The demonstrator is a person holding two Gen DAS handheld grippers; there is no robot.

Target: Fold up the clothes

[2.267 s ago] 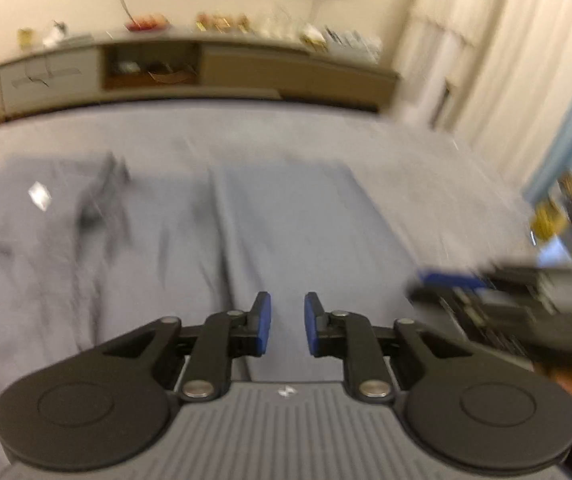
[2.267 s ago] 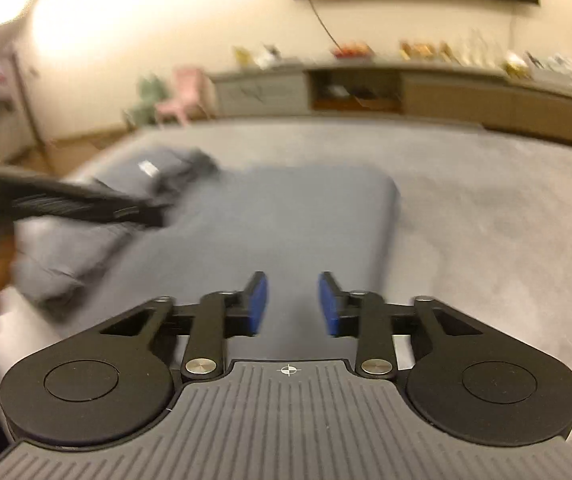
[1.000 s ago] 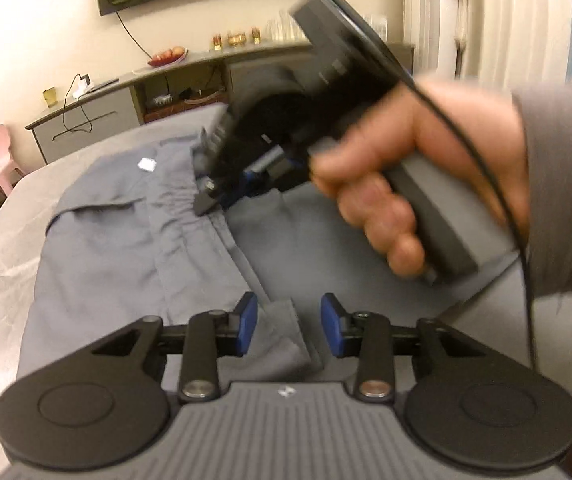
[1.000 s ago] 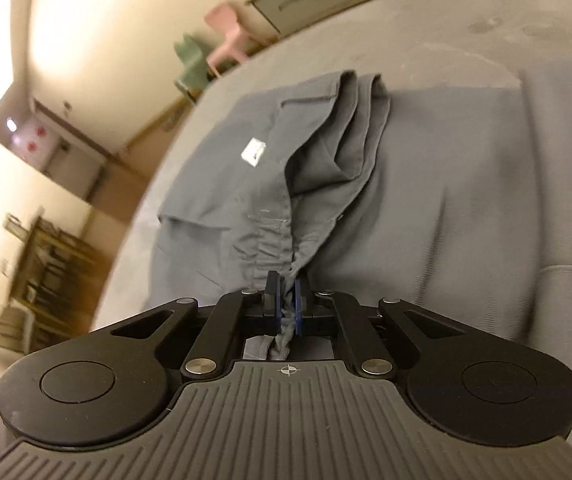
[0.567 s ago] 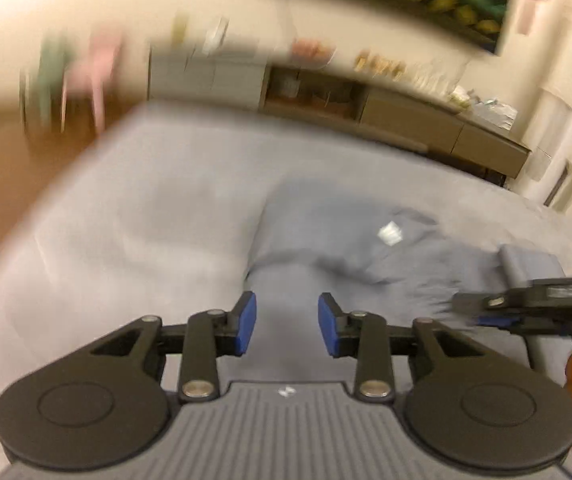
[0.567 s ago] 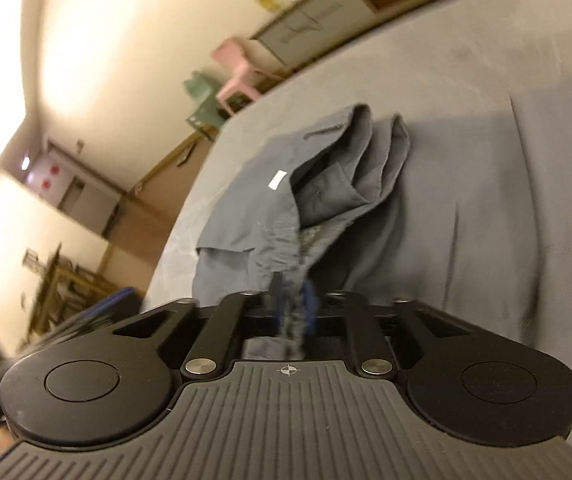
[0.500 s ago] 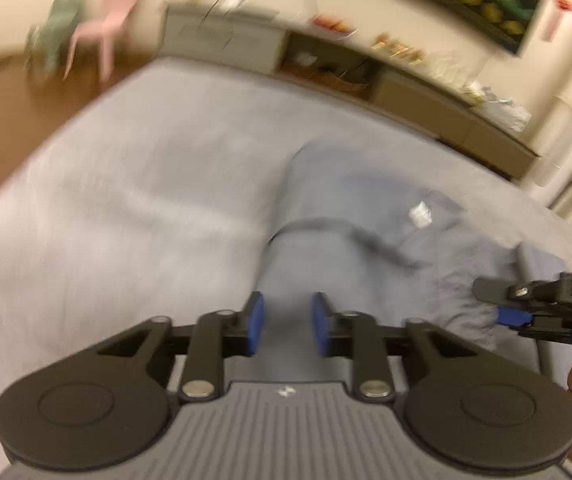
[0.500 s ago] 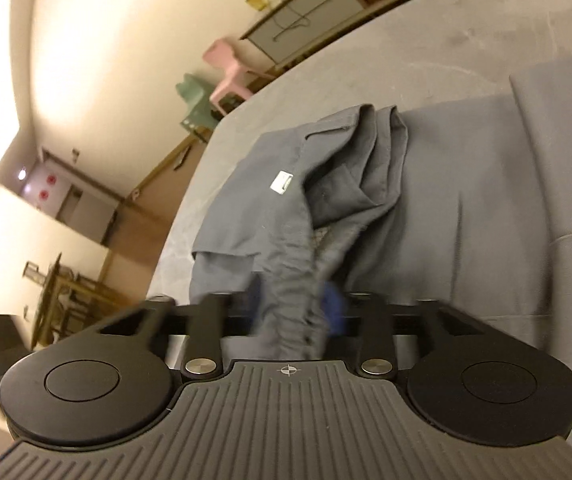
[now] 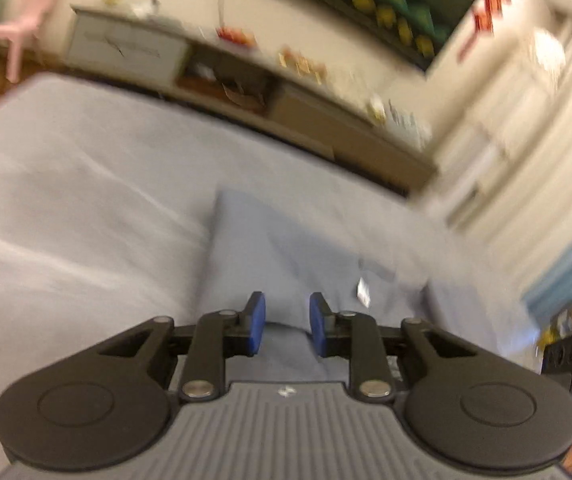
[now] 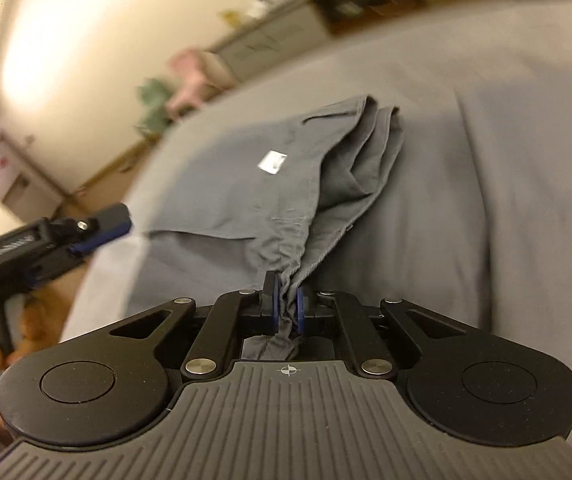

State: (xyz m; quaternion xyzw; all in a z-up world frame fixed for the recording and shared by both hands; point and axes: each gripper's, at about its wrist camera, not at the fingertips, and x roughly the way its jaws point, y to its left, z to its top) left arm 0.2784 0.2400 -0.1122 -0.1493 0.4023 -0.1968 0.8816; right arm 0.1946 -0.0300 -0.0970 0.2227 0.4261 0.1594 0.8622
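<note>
The right gripper (image 10: pixel 284 300) is clamped on a bunched waistband of grey trousers (image 10: pixel 246 200) spread on a grey bed (image 10: pixel 525 80). At nine o'clock, the left gripper (image 9: pixel 284 320) hovers over the fabric, jaws apart and empty.

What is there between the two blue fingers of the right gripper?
In the right wrist view, the right gripper pinches a bunched fold of the grey garment.
</note>
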